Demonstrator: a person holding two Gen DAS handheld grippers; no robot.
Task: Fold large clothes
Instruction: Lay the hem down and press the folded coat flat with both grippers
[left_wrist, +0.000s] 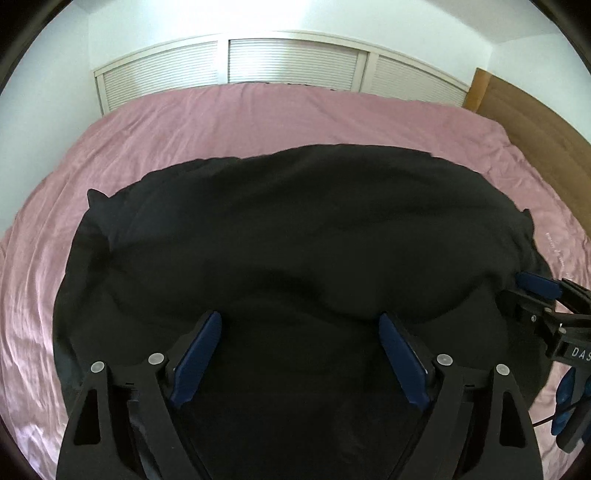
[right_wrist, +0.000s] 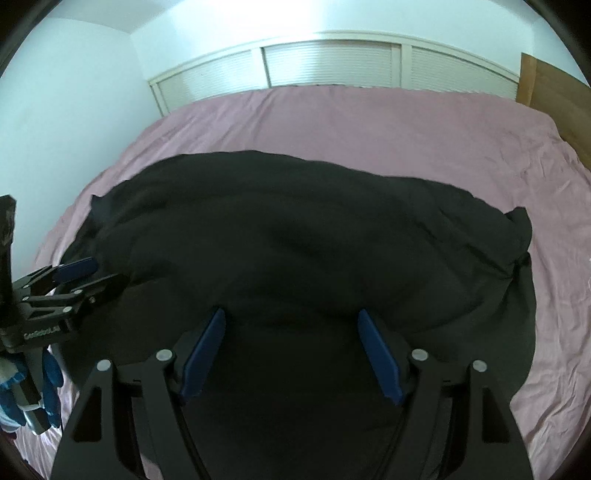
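Note:
A large black garment (left_wrist: 295, 240) lies spread and partly folded on the pink bed; it also fills the middle of the right wrist view (right_wrist: 295, 251). My left gripper (left_wrist: 299, 321) is open, its blue-padded jaws wide apart just above the garment's near part, holding nothing. My right gripper (right_wrist: 291, 317) is open too, over the near part of the cloth. In the left wrist view the right gripper (left_wrist: 532, 291) shows at the garment's right edge. In the right wrist view the left gripper (right_wrist: 92, 277) shows at the garment's left edge.
The pink bed sheet (left_wrist: 258, 122) surrounds the garment on all sides. White louvred closet doors (left_wrist: 288, 62) stand behind the bed. A wooden headboard (left_wrist: 535, 122) runs along the right. A white wall (right_wrist: 66, 110) is at the left.

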